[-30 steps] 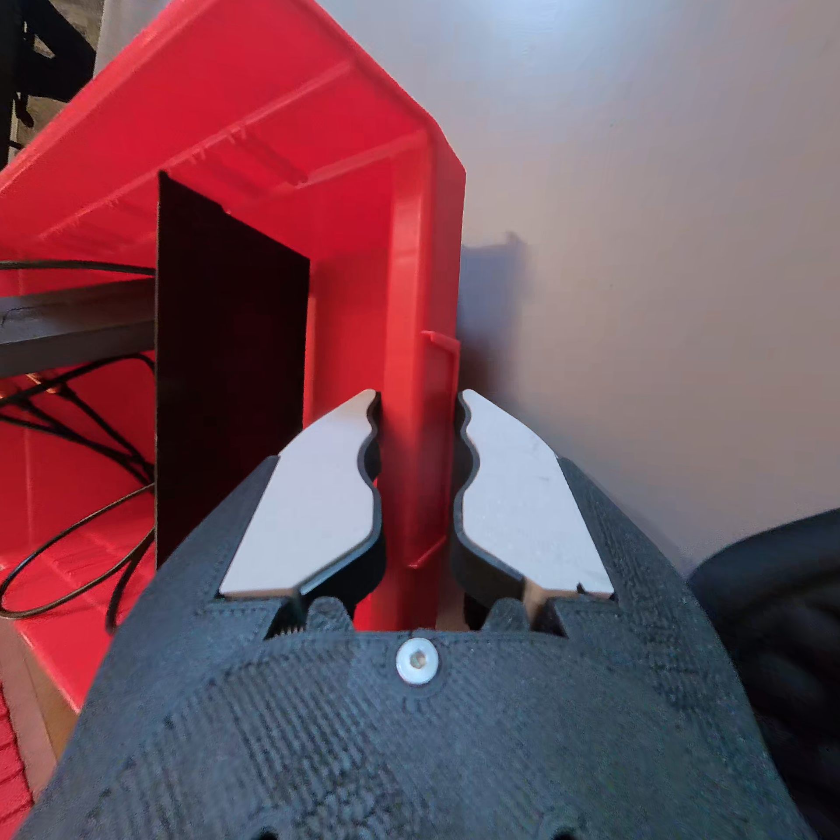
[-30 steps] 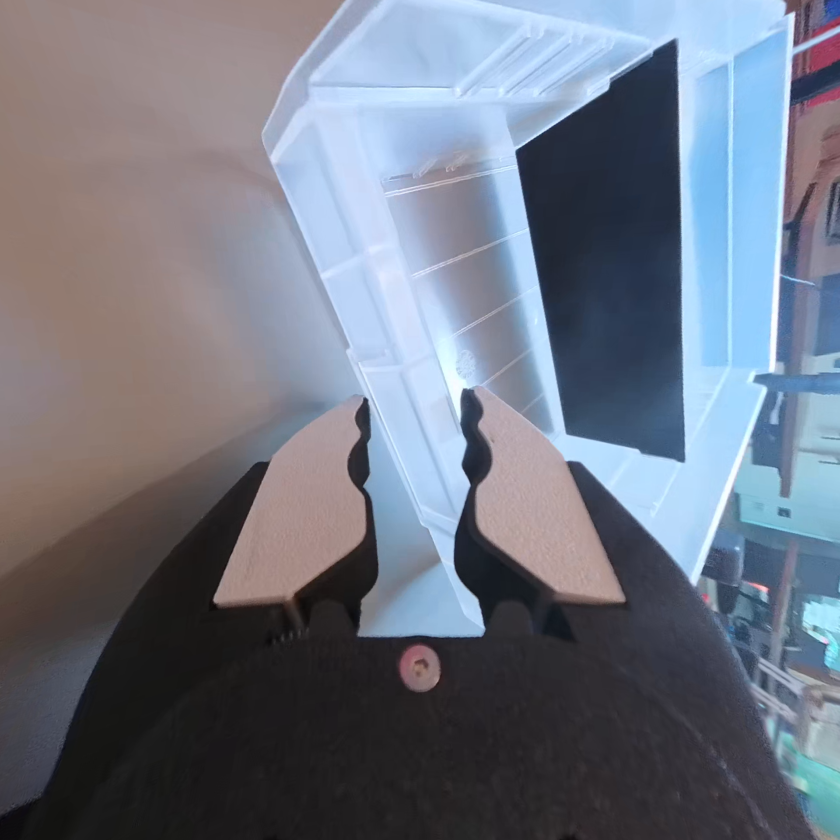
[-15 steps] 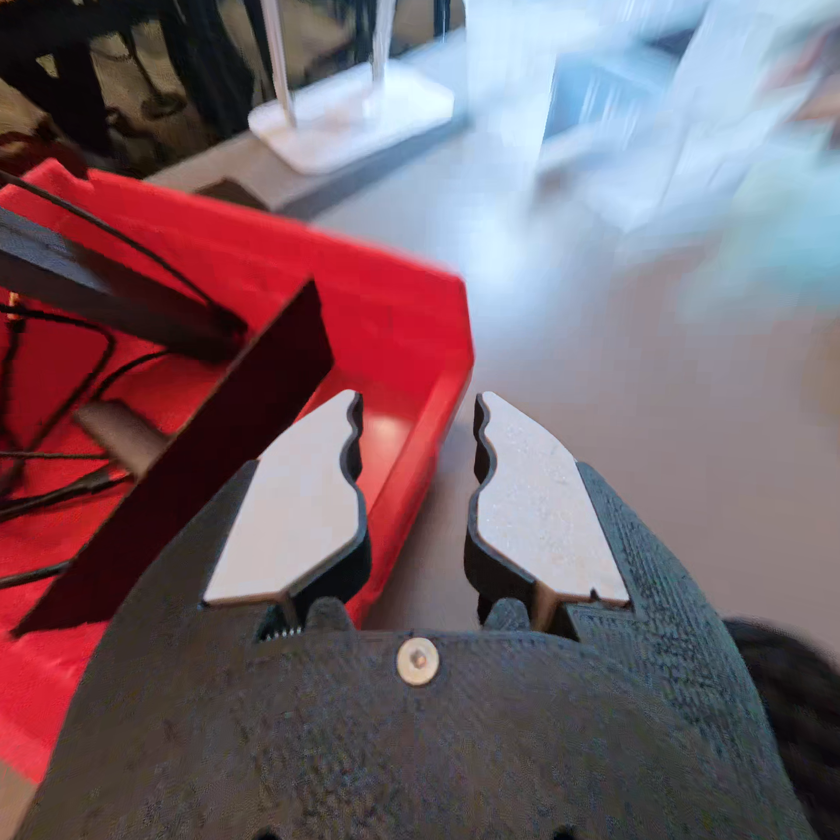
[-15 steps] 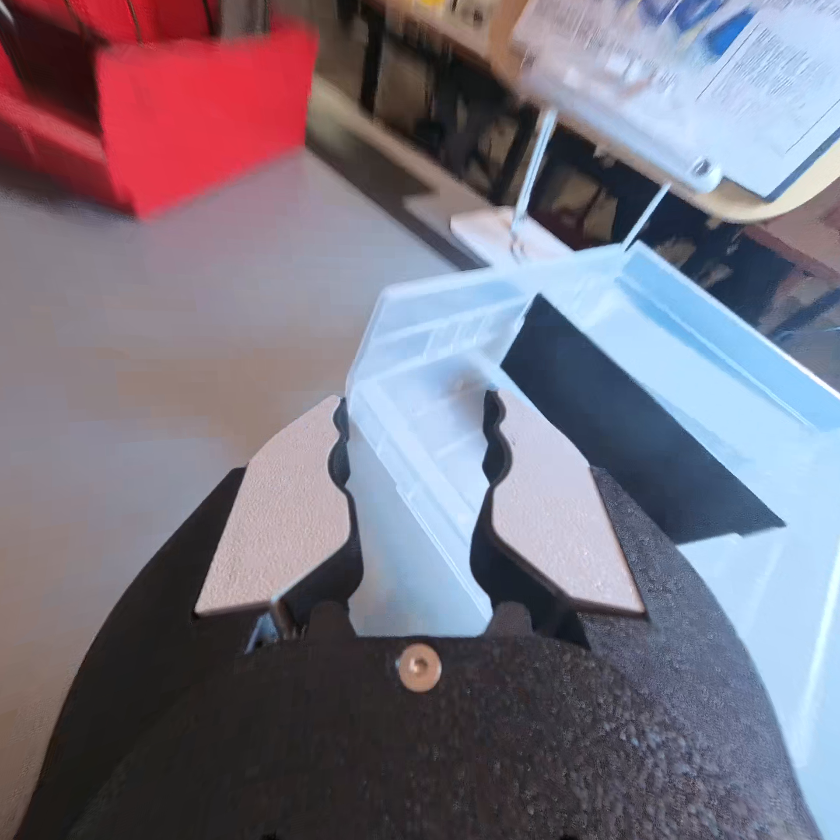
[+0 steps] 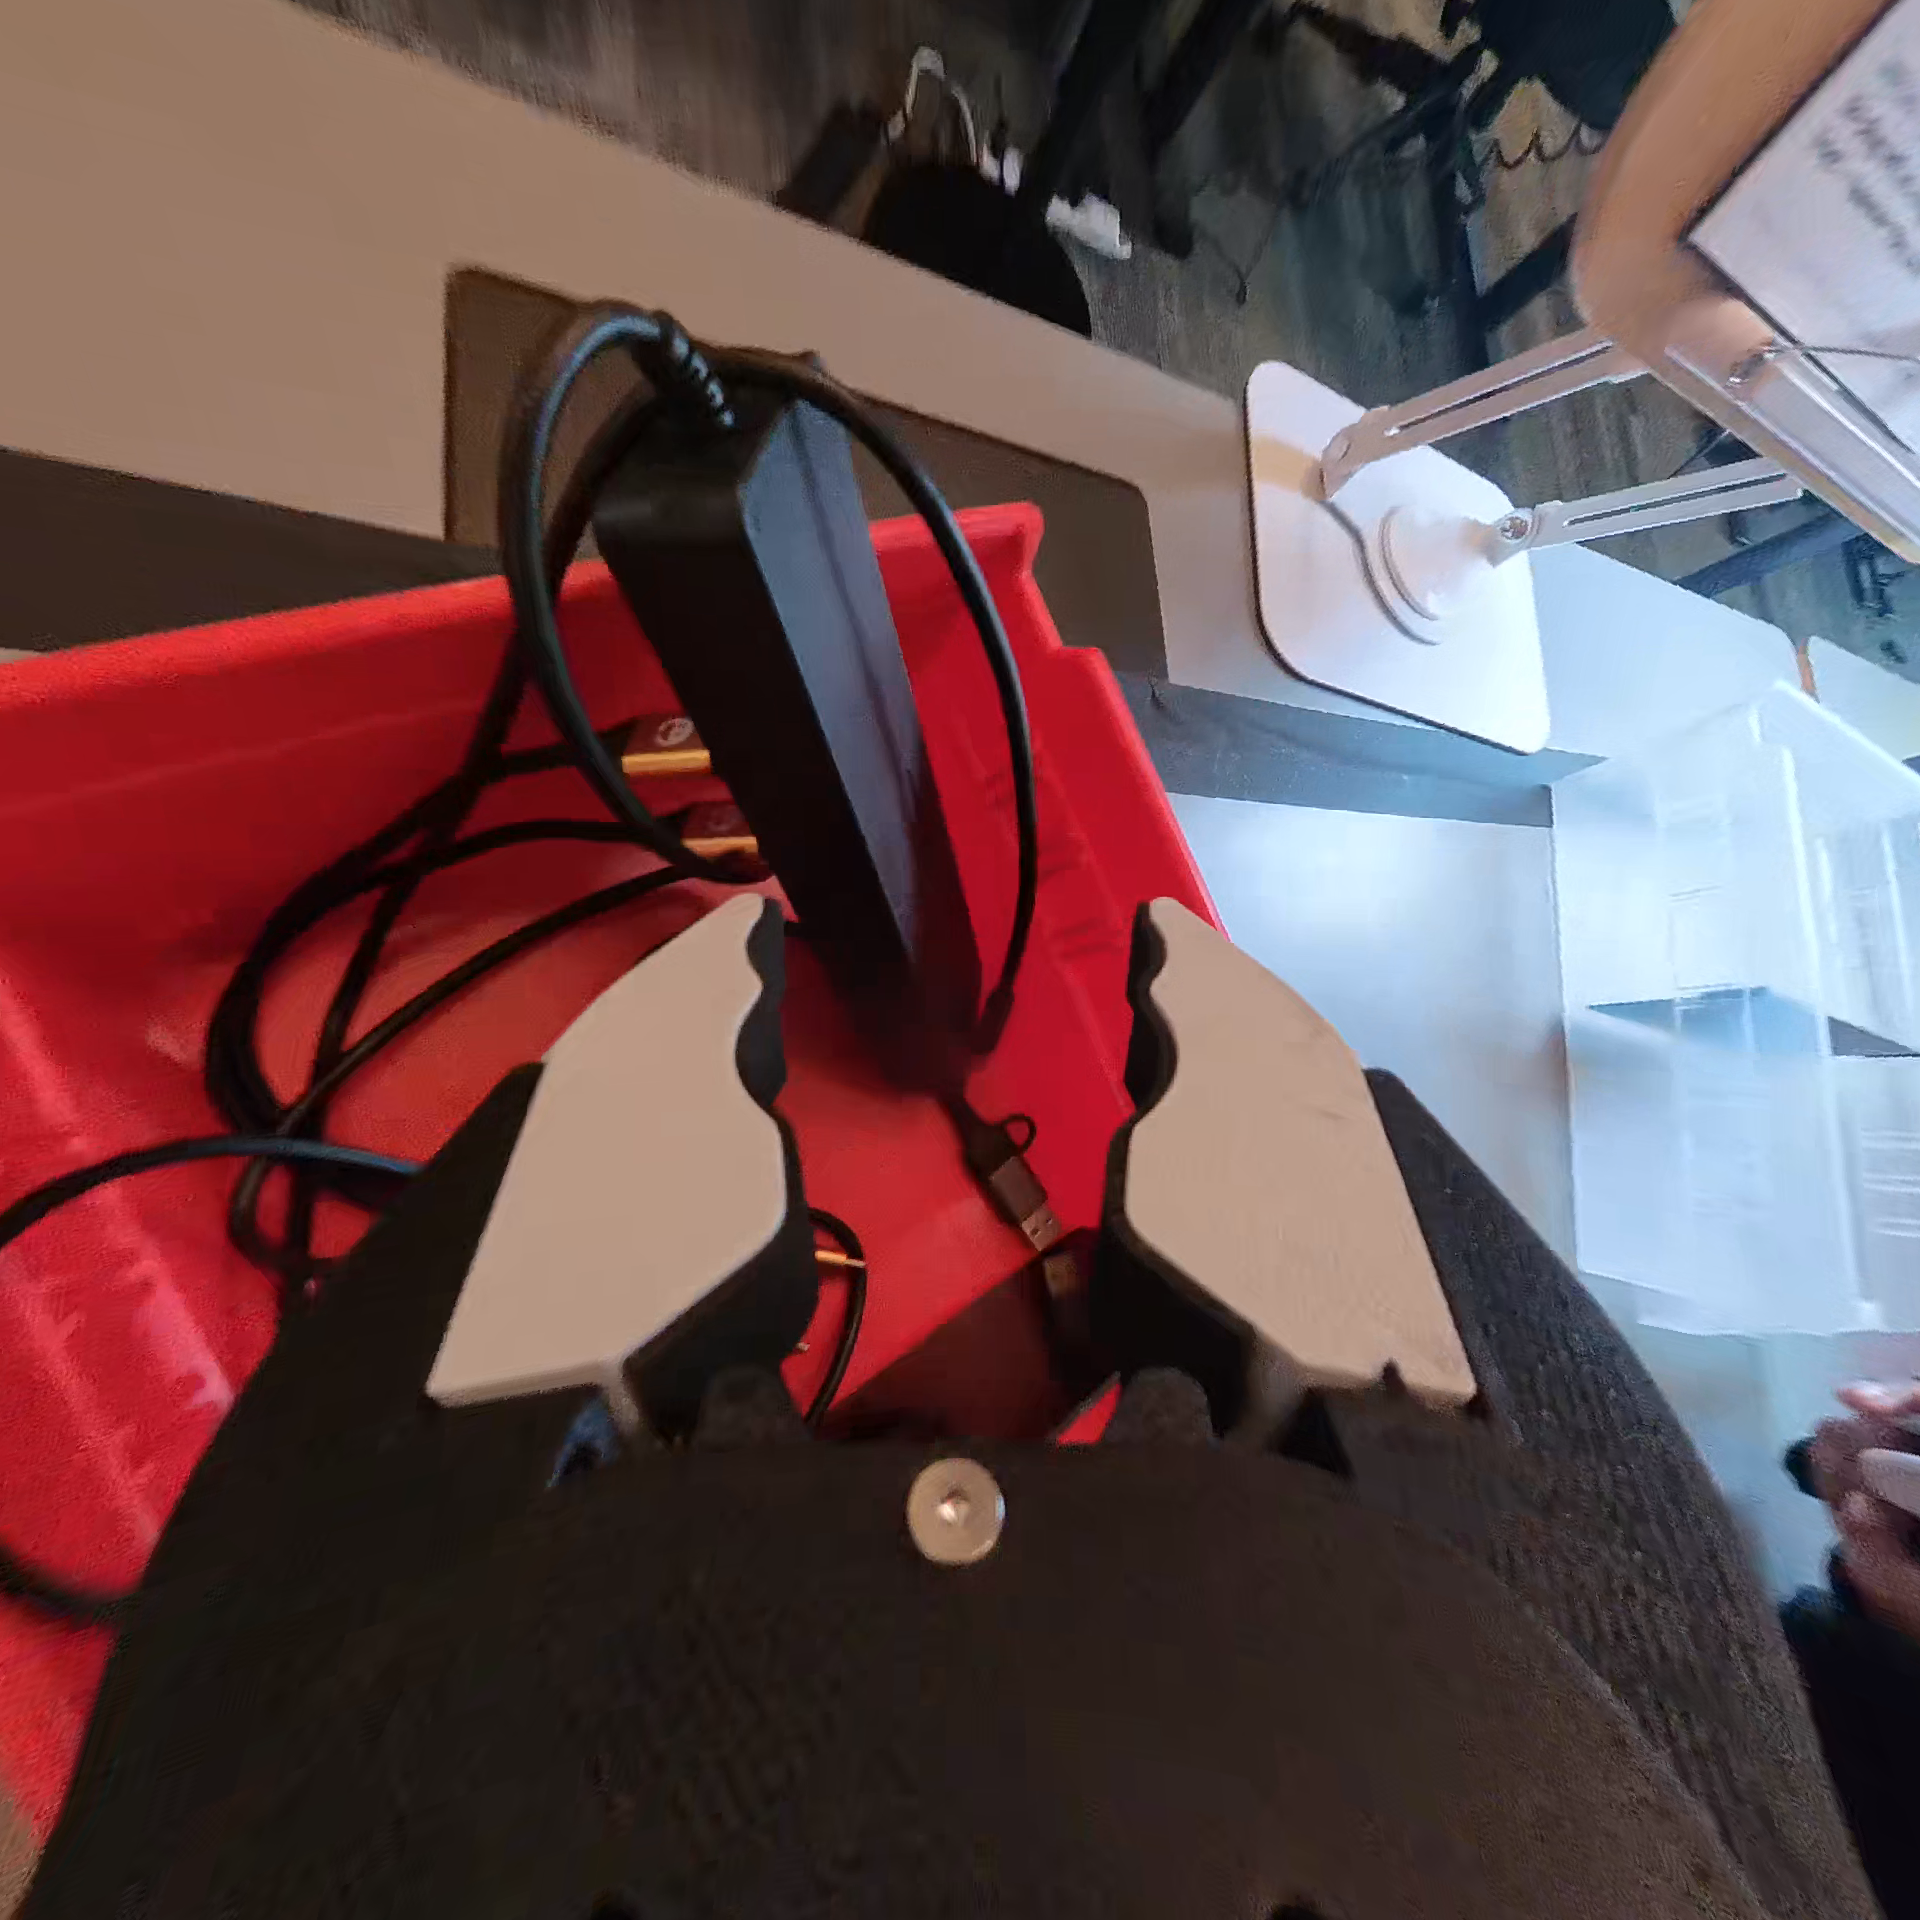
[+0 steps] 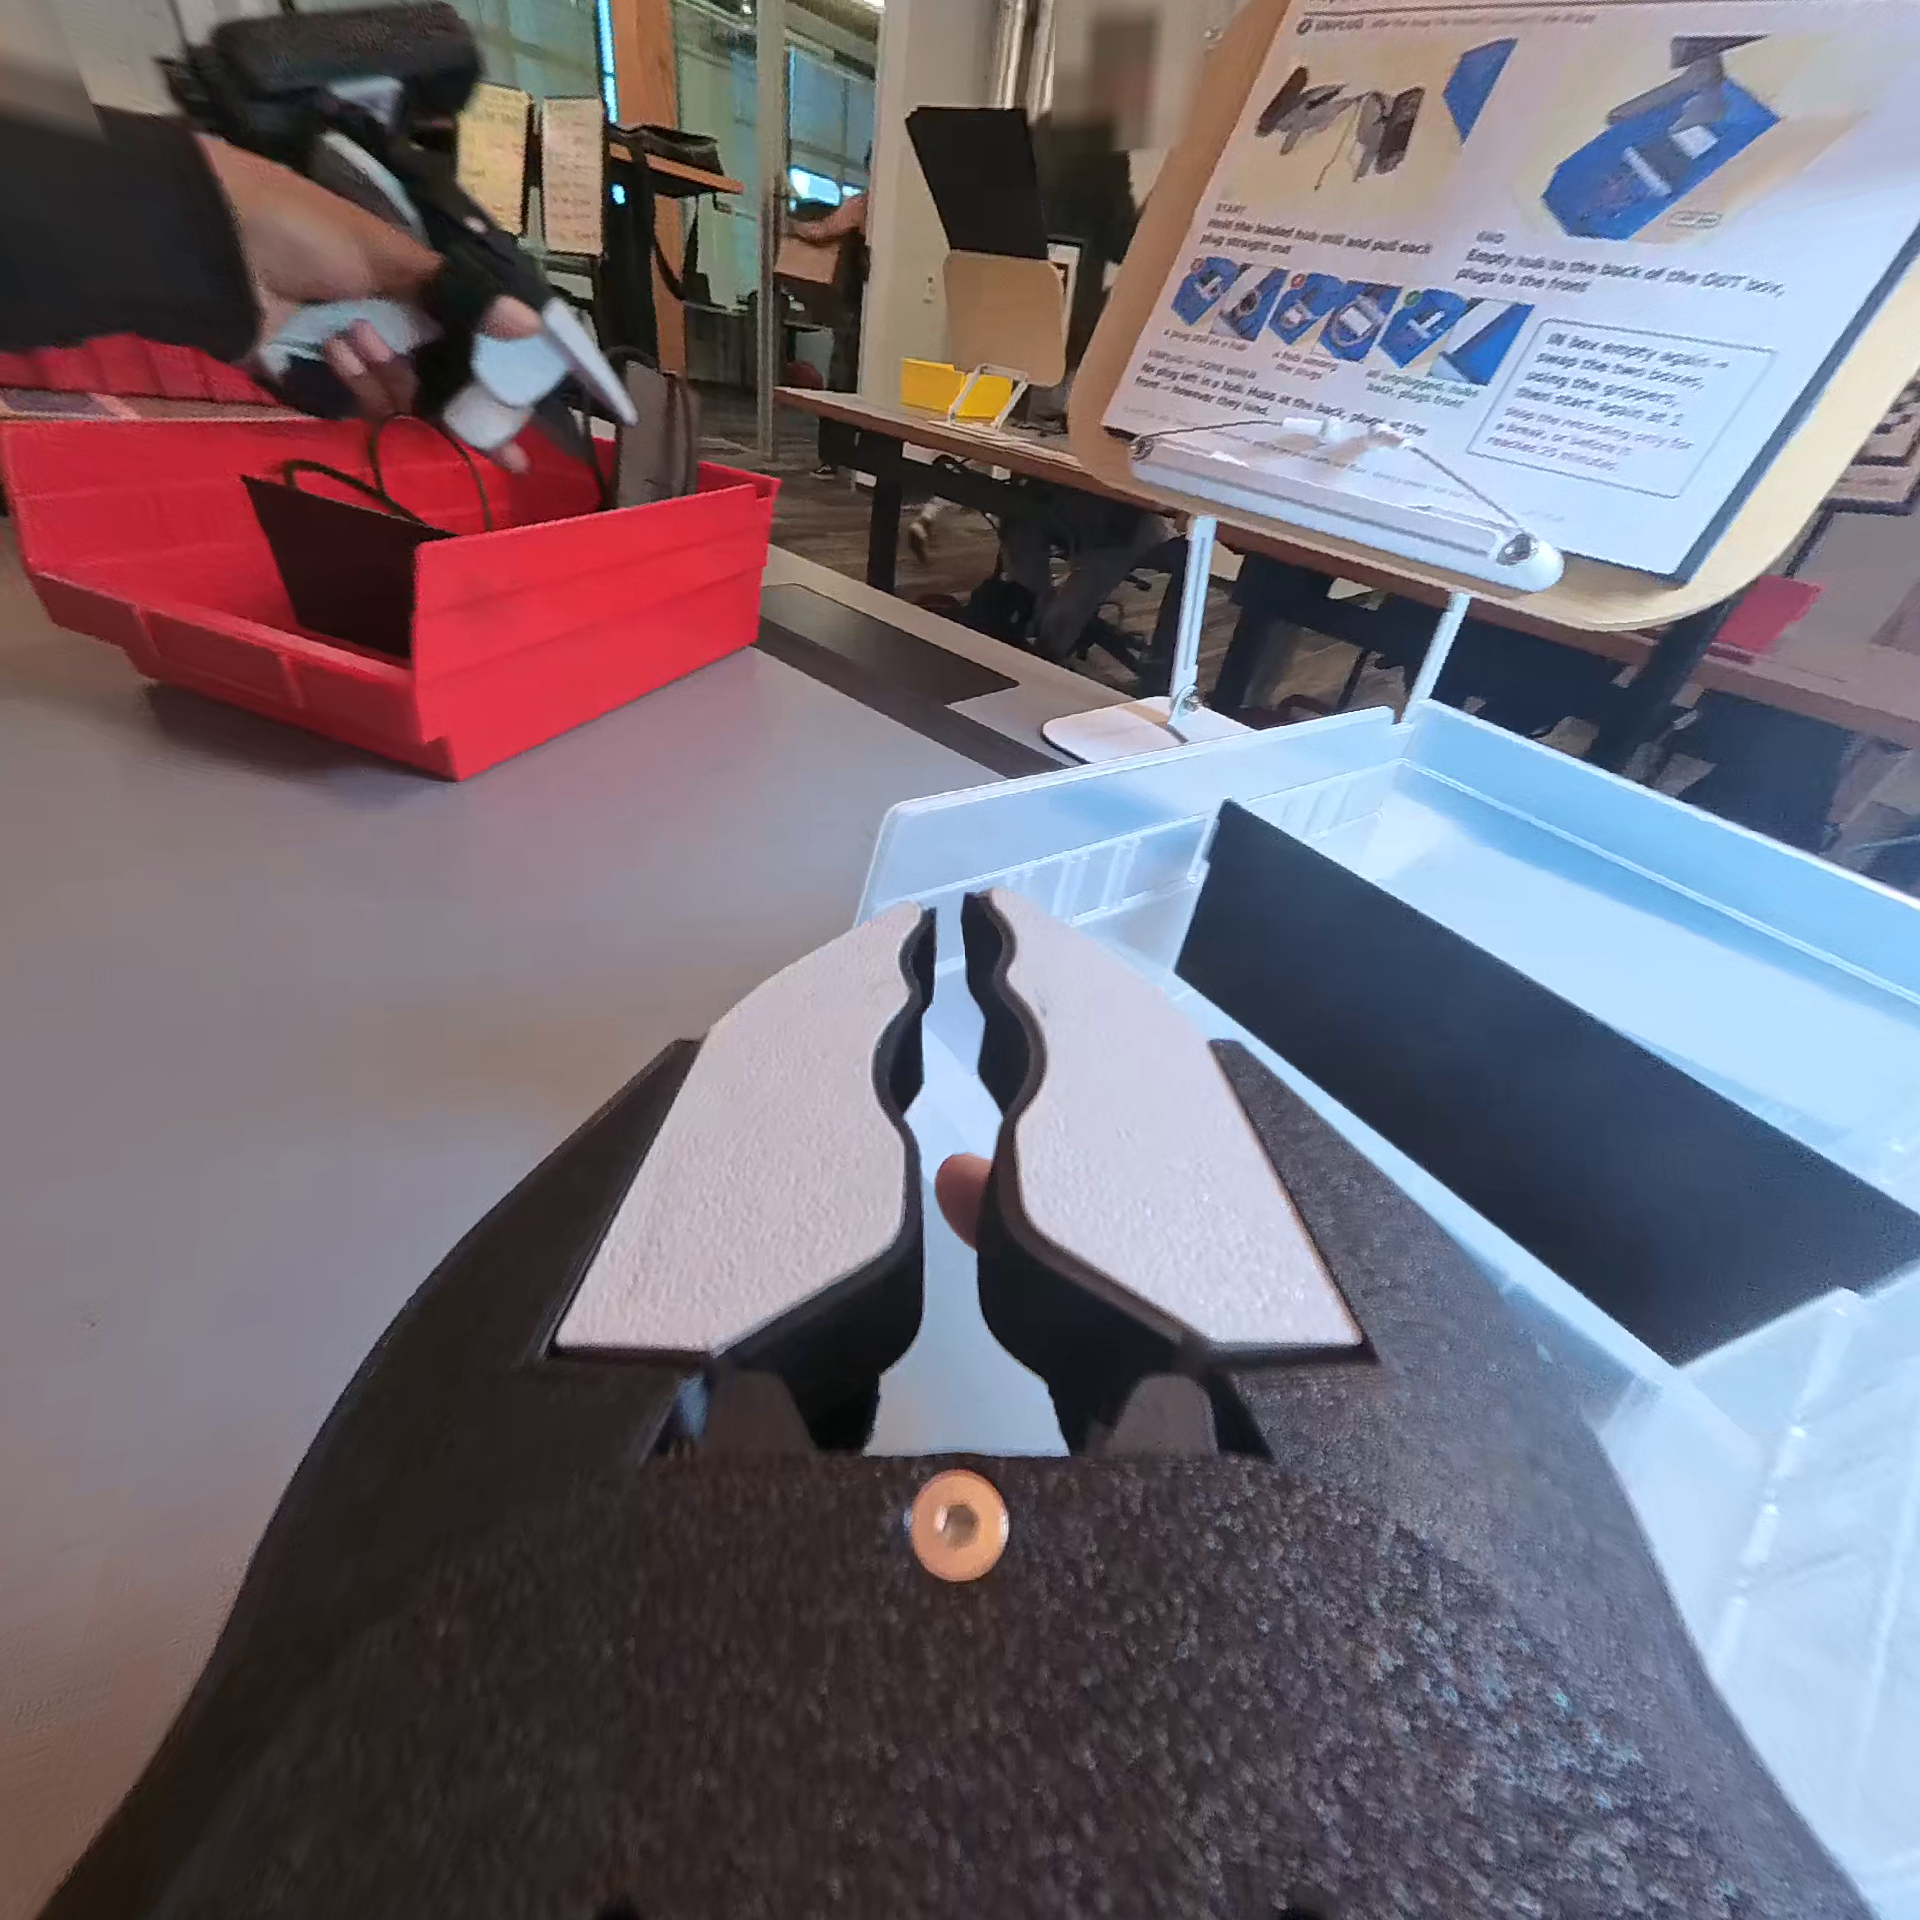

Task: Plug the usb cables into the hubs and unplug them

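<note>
A black USB hub [image 5: 831,717] stands on end in the red bin [image 5: 156,748], with two cable plugs [image 5: 665,764] in its side and black cables [image 5: 312,997] looped around it. A loose USB plug [image 5: 1023,1195] lies on the bin floor. My left gripper [image 5: 956,920] is open and empty just above the hub's near end. It also shows in the right wrist view [image 6: 499,353], over the red bin [image 6: 582,623]. My right gripper [image 6: 945,909] is shut with nothing between its jaws, over the near left corner of the clear bin [image 6: 1039,790].
A black divider [image 6: 1507,1070] stands across the clear bin, and another [image 6: 332,561] in the red bin. An instruction board on a white stand [image 6: 1455,260] rises behind the clear bin. Grey table [image 6: 312,935] lies between the bins. A person's hand [image 5: 1870,1455] shows at right.
Both bins, held tilted by their walls a second ago, now sit flat. My left gripper let go, opened wide and moved over the hub. My right gripper let go and shut.
</note>
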{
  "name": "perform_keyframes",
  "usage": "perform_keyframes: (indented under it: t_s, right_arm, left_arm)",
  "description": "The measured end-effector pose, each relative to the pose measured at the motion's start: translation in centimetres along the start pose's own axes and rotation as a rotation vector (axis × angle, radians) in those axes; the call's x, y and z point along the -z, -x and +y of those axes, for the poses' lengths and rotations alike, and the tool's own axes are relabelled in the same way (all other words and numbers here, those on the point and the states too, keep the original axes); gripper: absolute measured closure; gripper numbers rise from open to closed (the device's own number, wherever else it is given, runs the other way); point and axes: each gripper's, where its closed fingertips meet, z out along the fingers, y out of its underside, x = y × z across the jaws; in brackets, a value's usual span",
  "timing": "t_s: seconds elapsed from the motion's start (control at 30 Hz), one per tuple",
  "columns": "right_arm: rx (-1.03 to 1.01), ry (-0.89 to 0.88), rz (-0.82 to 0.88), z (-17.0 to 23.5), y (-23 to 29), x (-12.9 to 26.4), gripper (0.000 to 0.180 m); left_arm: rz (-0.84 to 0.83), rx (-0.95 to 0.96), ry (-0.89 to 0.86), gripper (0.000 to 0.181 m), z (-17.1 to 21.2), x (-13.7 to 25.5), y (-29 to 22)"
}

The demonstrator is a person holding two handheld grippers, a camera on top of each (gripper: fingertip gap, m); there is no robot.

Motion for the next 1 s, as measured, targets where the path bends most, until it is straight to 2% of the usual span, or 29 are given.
perform_keyframes:
  t_s: [0.1, 0.2, 0.27, 0.43, 0.6, 0.7, 0.83, 1.0]
  right_arm:
    - [0.012, 0.008, -0.022, 0.2, 0.6, -0.3, 0.174]
    - [0.002, 0.009, -0.038, 0.3, 0.9, -0.7, 0.174]
    - [-0.005, 0.01, -0.042, 0.3, 0.9, -0.8, 0.174]
    - [-0.014, 0.007, -0.053, 0.3, 1.1, -1.1, 0.174]
    - [0.026, 0.009, -0.032, 0.2, 1.0, -0.7, 0.175]
    - [0.03, 0.003, -0.021, 0.1, 0.8, -0.3, 0.175]
    - [0.032, -0.003, -0.014, 0.0, 0.7, -0.3, 0.175]
    - [0.047, -0.006, -0.012, -0.4, 1.1, -0.8, 0.174]
  left_arm:
    - [-0.008, 0.037, 0.061, 0.114, -0.3, -2.2, 0.8]
    - [-0.048, 0.054, 0.072, 0.126, -0.9, -3.3, 2.0]
    - [-0.033, 0.077, 0.076, 0.14, -1.0, -3.6, 2.3]
    - [0.066, 0.154, 0.079, 0.144, -0.9, -4.2, 1.8]
    - [0.102, 0.081, 0.017, 0.15, -1.1, -3.5, 0.4]
    - [0.15, -0.008, -0.101, 0.152, -3.2, -0.7, -2.0]
    - [0.21, -0.228, -0.309, 0.155, -6.6, 6.1, -7.4]
    - [0.19, -0.575, -0.54, 0.155, -7.3, 14.8, -15.1]
